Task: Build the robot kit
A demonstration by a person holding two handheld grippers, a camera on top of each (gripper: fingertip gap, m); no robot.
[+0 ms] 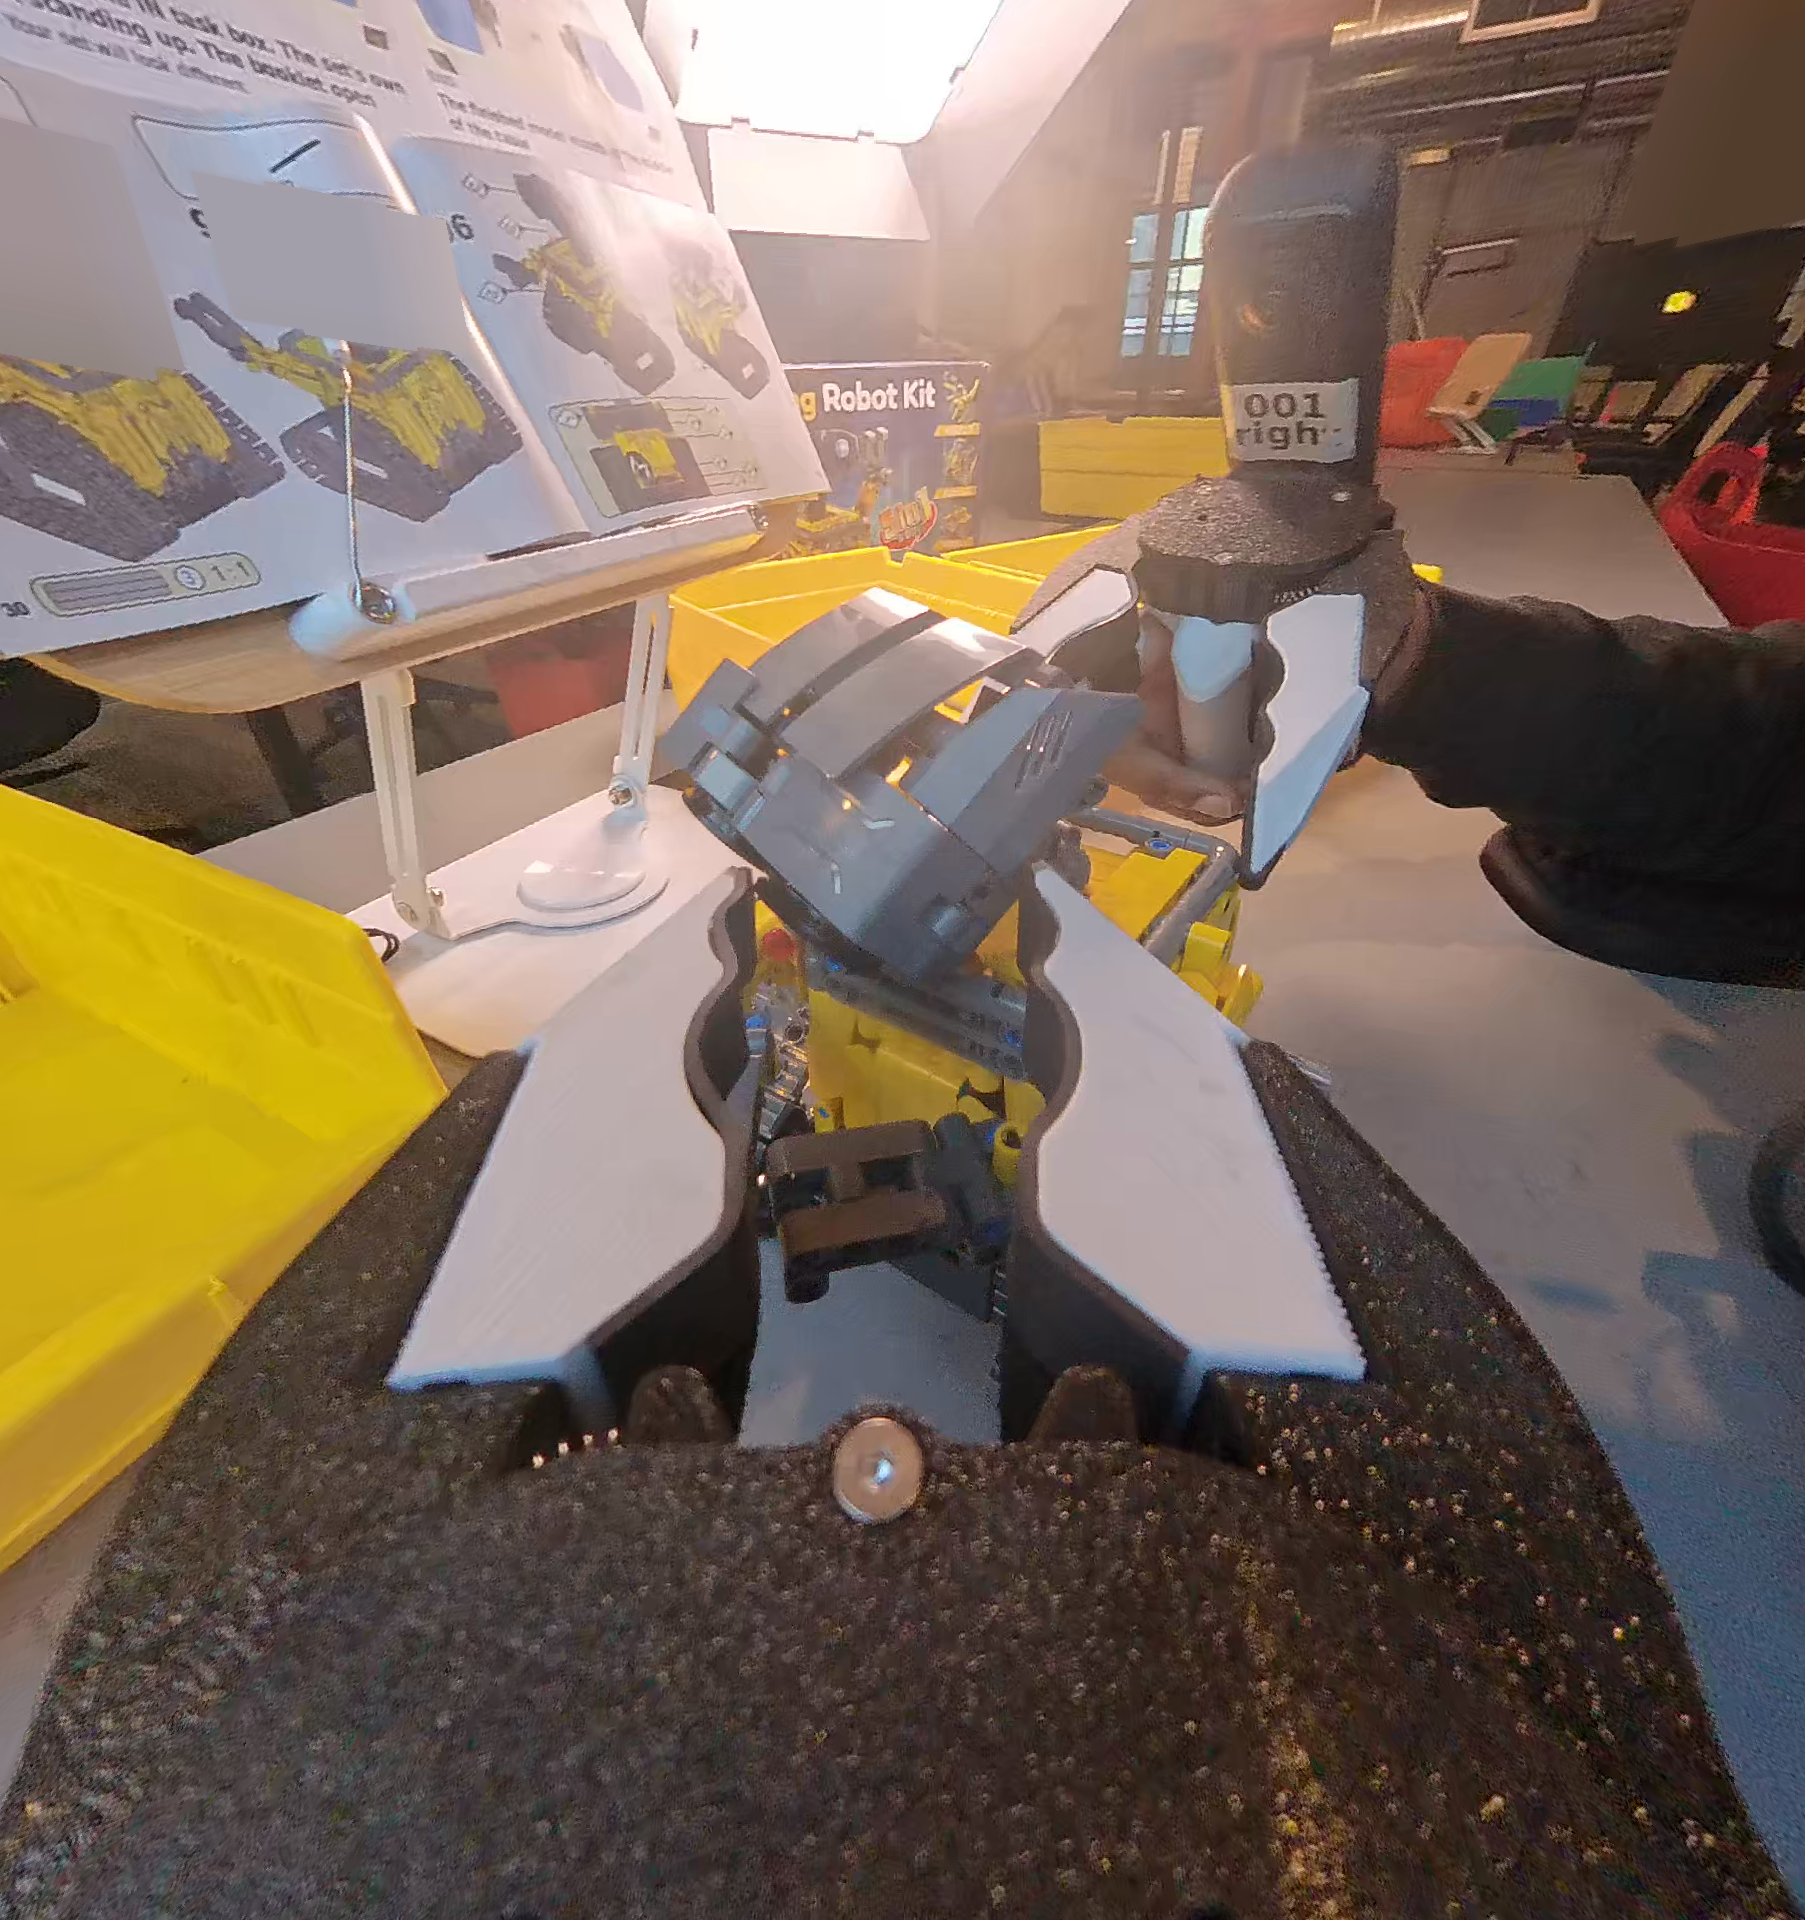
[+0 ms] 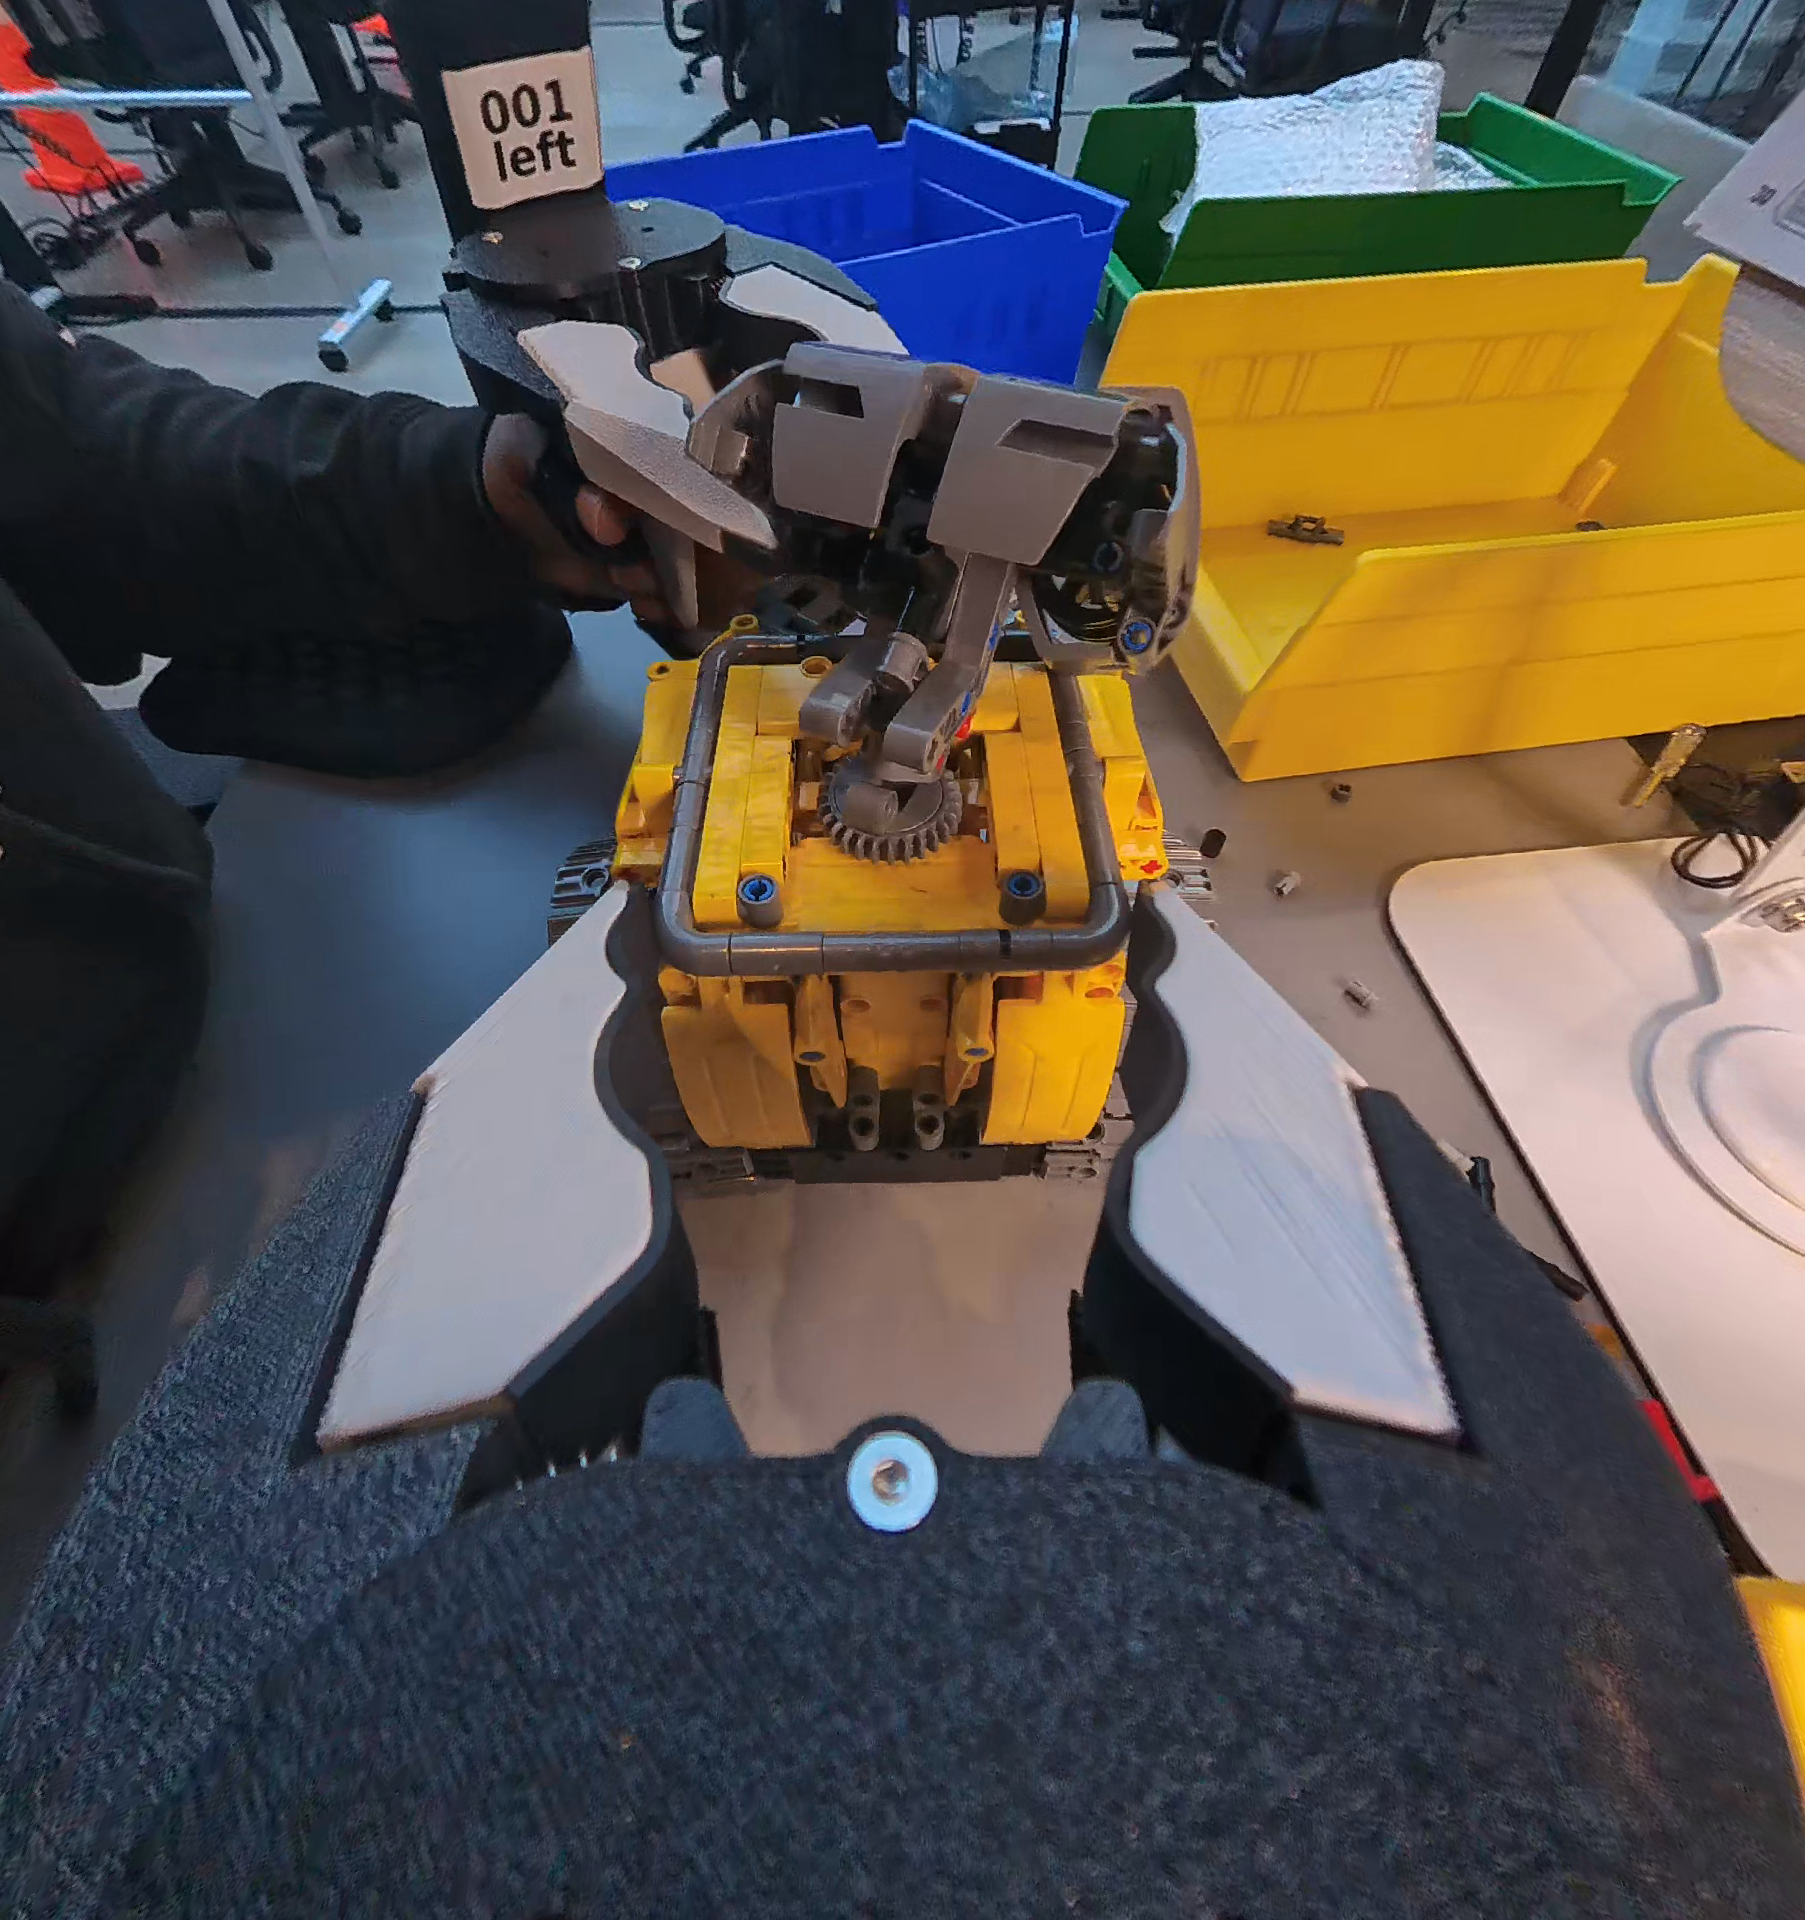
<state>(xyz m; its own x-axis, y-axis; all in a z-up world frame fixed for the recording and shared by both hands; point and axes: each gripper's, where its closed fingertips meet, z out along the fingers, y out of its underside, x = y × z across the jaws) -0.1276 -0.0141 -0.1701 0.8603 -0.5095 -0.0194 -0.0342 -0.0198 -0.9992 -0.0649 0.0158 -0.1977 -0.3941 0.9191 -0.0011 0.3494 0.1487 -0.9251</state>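
The left gripper (image 2: 716, 457) pinches one side of the brick robot's grey head (image 2: 939, 478); that fingertip contact is partly hidden behind the head. The yellow brick robot (image 2: 893, 862) stands upright on the grey table (image 2: 378, 935), its head tilted on a neck above a gear. The right gripper (image 2: 893, 966) straddles the yellow body, jaws spread beside its flanks; whether they touch is unclear. The blue bin (image 2: 939, 239) looks empty, the green bin (image 2: 1397, 208) holds bubble wrap, and the yellow bin (image 2: 1500, 582) holds a small dark part.
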